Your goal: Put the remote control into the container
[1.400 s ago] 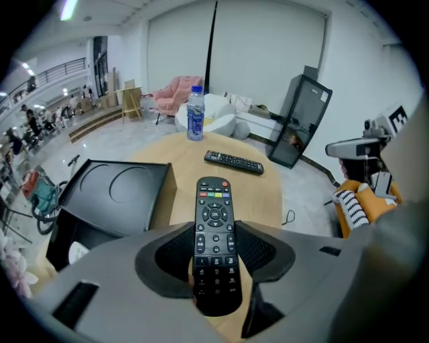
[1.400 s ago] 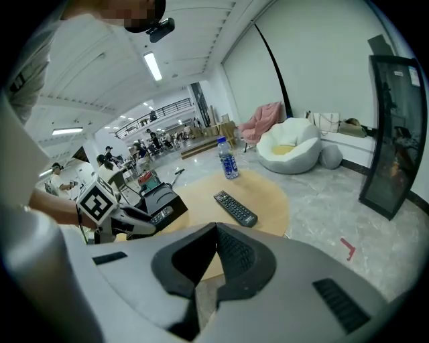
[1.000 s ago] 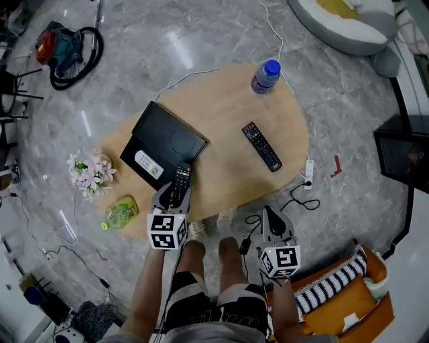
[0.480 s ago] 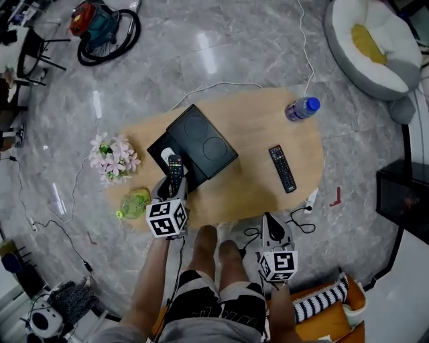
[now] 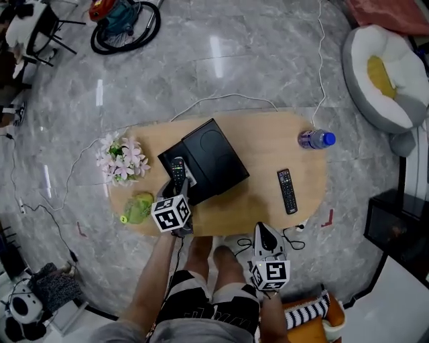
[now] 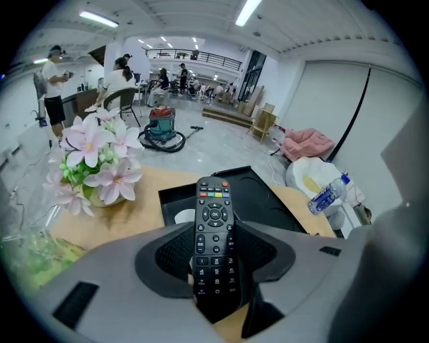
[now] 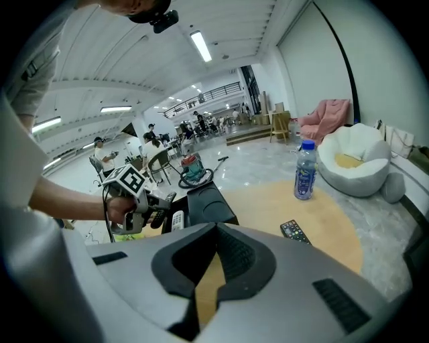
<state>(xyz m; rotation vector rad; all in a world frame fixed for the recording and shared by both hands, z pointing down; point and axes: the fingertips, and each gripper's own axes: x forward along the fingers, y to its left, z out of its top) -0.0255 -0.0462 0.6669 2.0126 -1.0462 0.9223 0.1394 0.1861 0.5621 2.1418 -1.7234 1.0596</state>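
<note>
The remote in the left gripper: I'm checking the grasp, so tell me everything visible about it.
The remote is a slim black plastic bar, buttons up: red button and coloured row at the far end, round pad, number keys. The left gripper clamps its long sides at the lower half; its far end hangs over the black container's edge.

two tools, left tool (image 5: 175, 182) and right tool (image 5: 263, 230), two black remotes, held remote (image 5: 177, 167) and loose remote (image 5: 287, 191), one black container (image 5: 213, 155), one water bottle (image 5: 315, 139), one flower bunch (image 5: 122, 158), one green packet (image 5: 137, 208), one desk (image 5: 268, 144), one vacuum cleaner (image 5: 120, 17), one beanbag (image 5: 382, 77)
</note>
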